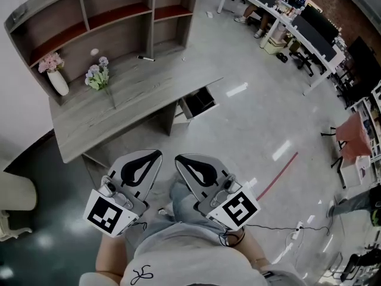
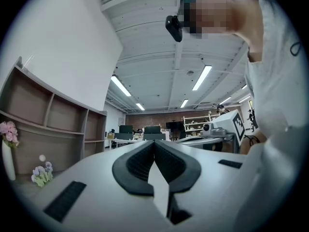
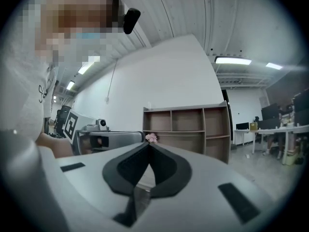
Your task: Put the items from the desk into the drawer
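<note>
- Left gripper [image 2: 154, 142]: its own view shows the dark pads clenched tip to tip, with nothing between them.
- Right gripper [image 3: 148, 144]: likewise closed and empty in its own view.
- Head view only: both grippers are held side by side close to the person's torso, marker cubes nearest the body. The tips point toward the desk [image 1: 137, 97] and are well apart from it.
- Head view only: the drawer [image 1: 199, 103] stands pulled out at the desk's right end. A black marker [image 1: 146, 58] lies far on the desk top. Neither gripper view shows either one.
- A purple flower bunch [image 1: 98, 75] lies mid-desk.
- A white vase with pink flowers [image 1: 57, 76] stands at the far left.
- A small white ball [image 1: 94, 52] sits behind the bunch in the shelf unit [image 1: 119, 16].
- Left gripper view catches all three at its low left edge.
- Right gripper view: only the shelf unit and the pink blooms show above the tips. The gripper body hides the desk top.
- The drawer interior is too dark to read.
</note>
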